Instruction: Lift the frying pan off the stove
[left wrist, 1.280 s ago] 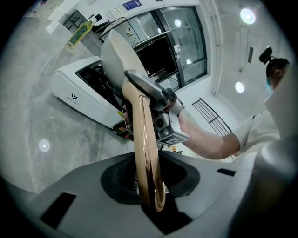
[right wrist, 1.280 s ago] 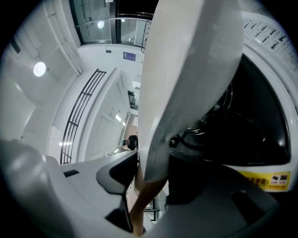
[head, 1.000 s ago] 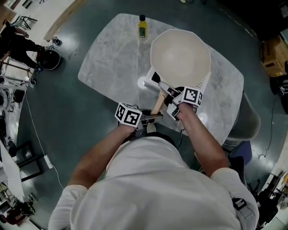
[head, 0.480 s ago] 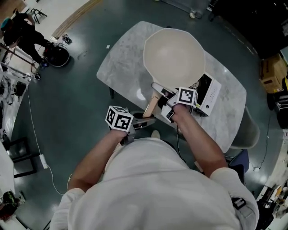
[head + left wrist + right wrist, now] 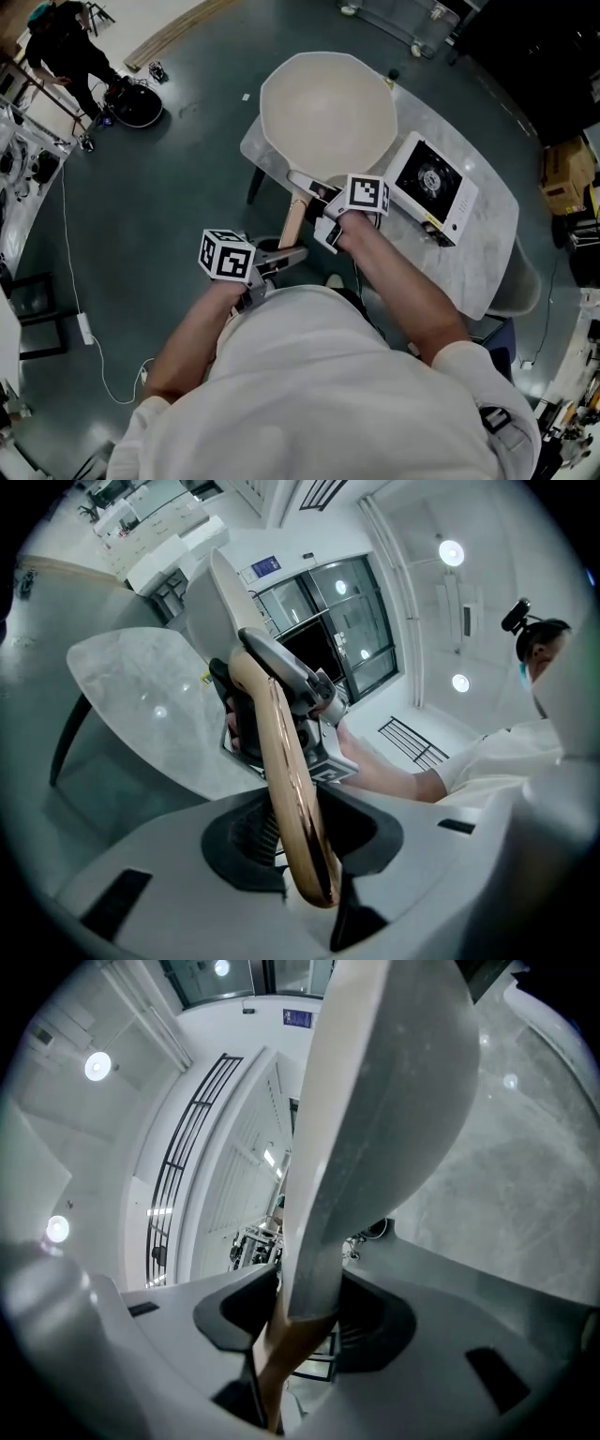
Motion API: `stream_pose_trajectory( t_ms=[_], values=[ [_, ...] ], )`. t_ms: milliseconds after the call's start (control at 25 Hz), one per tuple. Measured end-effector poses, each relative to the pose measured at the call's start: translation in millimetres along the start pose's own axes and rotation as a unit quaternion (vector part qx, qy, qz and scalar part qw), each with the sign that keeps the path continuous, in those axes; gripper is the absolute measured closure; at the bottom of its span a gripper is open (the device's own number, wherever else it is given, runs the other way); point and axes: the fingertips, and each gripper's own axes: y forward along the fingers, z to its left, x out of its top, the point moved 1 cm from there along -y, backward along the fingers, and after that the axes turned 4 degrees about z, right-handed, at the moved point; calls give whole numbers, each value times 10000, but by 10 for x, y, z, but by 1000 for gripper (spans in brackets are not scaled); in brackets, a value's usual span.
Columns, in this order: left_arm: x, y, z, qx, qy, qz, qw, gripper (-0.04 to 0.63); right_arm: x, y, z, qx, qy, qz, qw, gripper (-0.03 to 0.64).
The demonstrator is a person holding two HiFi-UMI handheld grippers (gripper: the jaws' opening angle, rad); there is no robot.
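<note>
Grey-green floor (image 5: 141, 206) under a pale marble desk (image 5: 497, 239); a person (image 5: 66, 47) in dark clothes is at the far left corner, by cabling. Writing: the white stove (image 5: 431, 183) with a black glass panel lies on the desk, and the print along its white border is too small to read. In the left gripper view a blue wall sign (image 5: 265, 566) shows, its lettering too small to read. Each gripper carries a marker cube (image 5: 227, 255) with black-and-white square patterns. The cream frying pan (image 5: 328, 112), open side up, is held in the air over the desk's left end, off the stove, to its left and apart from it. Its long axis runs from the bowl, on the far side, back along the wooden handle (image 5: 293, 220) toward the holder's body; the handle end points at the holder, a little to the holder's left. Near the bowl, the right gripper (image 5: 321, 214) is clamped where the wood meets the pan's grey bracket, and its fingers (image 5: 242, 1312) press from both sides, held part-way apart by that thickness. At the handle's free end sits the left gripper (image 5: 281, 256). The wood lies between its fingers (image 5: 251, 841), which are part-closed round it with the pads touching, and are opening slightly.
</note>
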Motion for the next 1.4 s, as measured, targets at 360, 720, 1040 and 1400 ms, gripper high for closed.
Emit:
stream_pose_trajectory(
  t_ms=[360, 720, 1040, 1400],
  values=[
    [-381, -835, -2, -81, 8, -80, 9999, 474, -634, 636, 284, 137, 2, 44, 9999, 428],
    [-519, -910, -96, -284, 32, -33, 9996, 474, -783, 572, 353, 42, -2, -76, 10000, 428],
    [-566, -909, -182, -390, 75, 29, 9992, 474, -837, 520, 426, 32, -39, -135, 9999, 426],
    [-604, -925, -228, -456, 89, 104, 9989, 474, -878, 488, 437, 15, -11, -192, 9998, 426]
  ],
)
